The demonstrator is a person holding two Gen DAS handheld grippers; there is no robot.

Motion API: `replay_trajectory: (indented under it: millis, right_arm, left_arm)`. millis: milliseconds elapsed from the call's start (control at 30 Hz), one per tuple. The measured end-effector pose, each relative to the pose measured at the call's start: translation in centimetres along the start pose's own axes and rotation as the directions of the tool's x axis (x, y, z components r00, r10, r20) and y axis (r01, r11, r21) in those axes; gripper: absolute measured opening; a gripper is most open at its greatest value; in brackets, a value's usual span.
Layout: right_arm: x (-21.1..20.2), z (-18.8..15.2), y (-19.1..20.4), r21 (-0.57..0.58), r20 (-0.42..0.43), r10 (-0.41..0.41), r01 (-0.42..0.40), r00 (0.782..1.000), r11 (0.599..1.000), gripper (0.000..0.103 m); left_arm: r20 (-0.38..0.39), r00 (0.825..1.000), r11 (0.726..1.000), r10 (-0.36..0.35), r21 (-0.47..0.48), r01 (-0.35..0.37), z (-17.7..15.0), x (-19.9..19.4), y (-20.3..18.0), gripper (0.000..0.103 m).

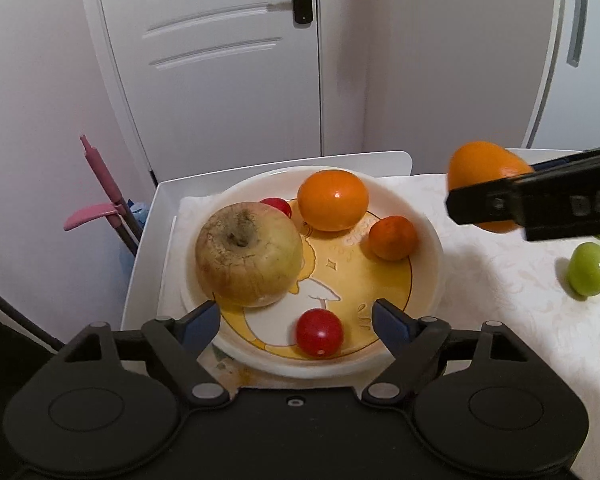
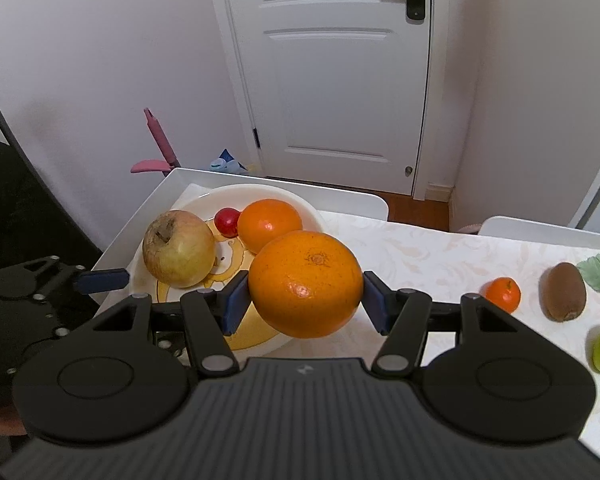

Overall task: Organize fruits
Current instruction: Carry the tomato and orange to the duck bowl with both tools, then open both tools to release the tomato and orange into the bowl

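Currently: fruit partly gathered on one round plate (image 1: pixel 428 240), one large orange (image 2: pixel 305 284) clamped in the right hand-held gripper (image 2: pixel 304 300) just beside the plate's rim, above the table (image 2: pixel 440 256).

On the plate, glossy white ceramic with a yellow cartoon print: one big russeted, yellowish apple (image 1: pixel 249 254), two small shiny red cherry tomatoes (image 1: pixel 319 333) (image 1: pixel 277 206), one smooth orange (image 1: pixel 333 200), one small mandarin (image 1: pixel 393 238). Left hand-held gripper (image 1: pixel 296 320) open over the plate's near edge, blue pads either side of the nearer tomato, not touching it. Loose on the floral tablecloth: one small mandarin with a green stem nub (image 2: pixel 503 294), one fuzzy brown oval kiwi (image 2: pixel 562 291), one smooth green round fruit (image 1: pixel 588 269).
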State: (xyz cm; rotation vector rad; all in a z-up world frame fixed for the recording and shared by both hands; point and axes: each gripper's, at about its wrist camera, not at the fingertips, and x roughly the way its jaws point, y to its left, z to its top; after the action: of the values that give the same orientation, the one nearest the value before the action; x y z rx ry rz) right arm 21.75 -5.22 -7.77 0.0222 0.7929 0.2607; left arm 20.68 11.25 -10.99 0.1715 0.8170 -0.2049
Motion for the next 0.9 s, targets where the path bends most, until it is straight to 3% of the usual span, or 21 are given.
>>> replay_trajectory:
  millis: [367, 633, 900]
  right_arm:
    - [2.0, 0.9, 2.8, -0.089, -0.019, 0.048, -0.050, 0.999, 0.995, 0.074]
    - [5.1, 0.2, 4.6, -0.176, -0.069, 0.078, -0.089, 0.995, 0.980, 0.074]
    - [6.3, -1.1, 5.2, -0.201, -0.100, 0.090, -0.108, 0.991, 0.973, 0.075]
  left_arm:
    - [0.015, 0.999, 0.998, 0.037, -0.045, -0.036, -1.2, -1.9, 1.5, 0.091]
    - [0.025, 0.995, 0.995, 0.093, -0.048, -0.092, -2.0, -3.1, 2.5, 0.093]
    - [0.000, 0.995, 0.993, 0.102, -0.058, -0.102, -2.8, -2.8, 3.0, 0.094]
